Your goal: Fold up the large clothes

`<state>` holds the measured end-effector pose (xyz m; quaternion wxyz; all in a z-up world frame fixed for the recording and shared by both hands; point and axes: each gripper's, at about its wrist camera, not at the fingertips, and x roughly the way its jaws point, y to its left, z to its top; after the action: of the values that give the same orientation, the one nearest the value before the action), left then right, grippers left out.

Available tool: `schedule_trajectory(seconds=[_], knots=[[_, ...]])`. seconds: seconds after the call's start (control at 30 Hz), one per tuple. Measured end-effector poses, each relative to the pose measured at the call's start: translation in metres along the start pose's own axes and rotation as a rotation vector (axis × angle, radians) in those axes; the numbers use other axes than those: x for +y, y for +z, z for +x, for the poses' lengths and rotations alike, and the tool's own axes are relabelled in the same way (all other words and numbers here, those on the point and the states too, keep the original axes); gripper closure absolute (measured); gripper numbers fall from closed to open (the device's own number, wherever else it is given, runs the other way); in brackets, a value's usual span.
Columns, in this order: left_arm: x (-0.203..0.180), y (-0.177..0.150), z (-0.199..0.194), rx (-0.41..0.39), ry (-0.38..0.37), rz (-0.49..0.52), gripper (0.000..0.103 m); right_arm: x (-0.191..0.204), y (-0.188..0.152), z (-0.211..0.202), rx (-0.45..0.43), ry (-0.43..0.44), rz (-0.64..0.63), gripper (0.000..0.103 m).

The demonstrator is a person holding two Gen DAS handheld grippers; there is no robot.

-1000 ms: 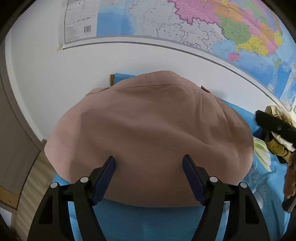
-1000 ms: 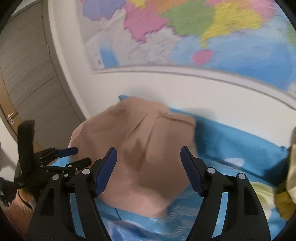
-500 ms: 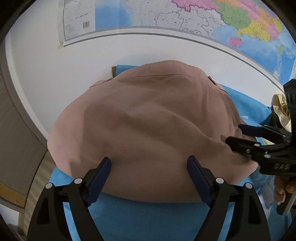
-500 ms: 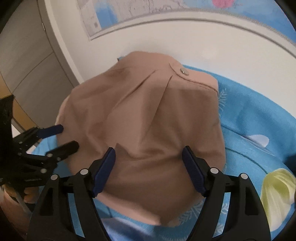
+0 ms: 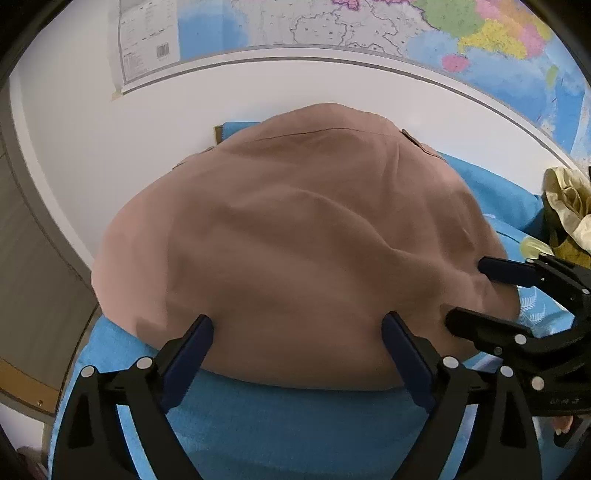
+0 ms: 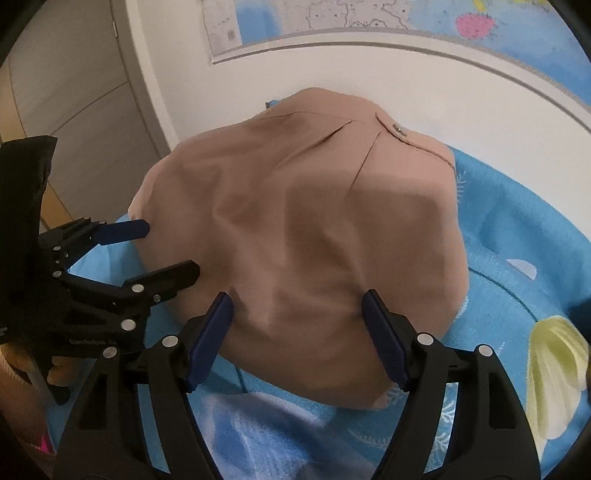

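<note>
A large tan-brown garment (image 5: pixel 303 240) lies folded in a rounded block on a blue cloth (image 5: pixel 295 424); it also shows in the right wrist view (image 6: pixel 314 240). My left gripper (image 5: pixel 297 326) is open, its fingers low over the garment's near edge. My right gripper (image 6: pixel 297 301) is open over the garment's near right part. The right gripper shows in the left wrist view (image 5: pixel 469 291) at the garment's right edge. The left gripper shows in the right wrist view (image 6: pixel 173 251) at its left edge. Neither holds anything.
A white wall (image 5: pixel 110 155) with a coloured map (image 5: pixel 369 22) stands right behind the table. A yellow-olive crumpled garment (image 5: pixel 569 206) lies at the right. A grey cabinet door (image 6: pixel 74 74) is at the left. The blue cloth has a pale yellow leaf print (image 6: pixel 554 362).
Both grippers have come down and closer to the garment. The right gripper has moved in from the right to the garment's right edge. Both stayed open.
</note>
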<state>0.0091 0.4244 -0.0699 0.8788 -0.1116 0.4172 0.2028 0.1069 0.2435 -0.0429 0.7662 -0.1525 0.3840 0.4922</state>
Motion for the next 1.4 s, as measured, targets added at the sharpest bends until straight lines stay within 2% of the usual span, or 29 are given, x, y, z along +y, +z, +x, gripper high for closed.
schedule_trajectory(seconds=[0.3, 0.4, 0.5, 0.57, 0.73, 0.83, 0.9, 0.93, 1.0, 1.03, 1.13, 1.2, 1.33, 1.4], knots=[[0.002, -0.009, -0.020, -0.027, 0.004, -0.047, 0.010, 0.004, -0.015, -0.033, -0.048, 0.005, 0.005, 0.030], [-0.002, -0.009, -0.023, -0.032, 0.004, -0.042, 0.010, 0.010, -0.009, -0.037, -0.069, -0.005, -0.020, 0.030], [-0.007, -0.010, -0.026, -0.044, -0.015, -0.027, 0.010, 0.003, 0.015, -0.040, -0.093, 0.013, -0.003, 0.036], [-0.010, -0.010, -0.025, -0.048, -0.010, -0.016, 0.010, -0.006, 0.040, -0.037, -0.122, 0.029, 0.012, 0.036], [-0.009, -0.006, -0.016, -0.030, -0.021, -0.029, 0.010, -0.027, 0.116, 0.015, -0.101, 0.016, 0.064, 0.044], [-0.005, -0.003, -0.010, -0.018, -0.025, -0.042, 0.010, -0.028, 0.141, 0.051, -0.049, 0.018, 0.057, 0.045], [-0.005, -0.003, -0.009, -0.018, -0.022, -0.034, 0.010, -0.026, 0.142, 0.078, 0.037, -0.003, 0.018, 0.048], [-0.004, -0.003, -0.008, -0.016, -0.022, -0.030, 0.010, -0.031, 0.135, 0.097, 0.115, -0.036, 0.015, 0.050], [-0.001, -0.003, -0.008, -0.021, -0.030, -0.025, 0.010, -0.046, 0.120, 0.116, 0.208, -0.039, 0.050, 0.054], [0.000, -0.002, -0.008, -0.019, -0.034, -0.022, 0.010, -0.054, 0.115, 0.111, 0.176, -0.019, 0.084, 0.054], [0.003, 0.000, -0.008, -0.022, -0.039, -0.015, 0.010, -0.059, 0.114, 0.098, 0.160, -0.001, 0.100, 0.053], [0.006, 0.002, -0.009, -0.032, -0.043, -0.012, 0.010, -0.059, 0.114, 0.080, 0.118, 0.019, 0.098, 0.044], [0.008, 0.005, -0.012, -0.046, -0.060, -0.011, 0.010, -0.060, 0.105, 0.045, 0.046, 0.051, 0.120, 0.044], [0.007, 0.005, -0.014, -0.050, -0.076, -0.010, 0.010, -0.059, 0.090, 0.025, 0.000, 0.077, 0.119, 0.043]])
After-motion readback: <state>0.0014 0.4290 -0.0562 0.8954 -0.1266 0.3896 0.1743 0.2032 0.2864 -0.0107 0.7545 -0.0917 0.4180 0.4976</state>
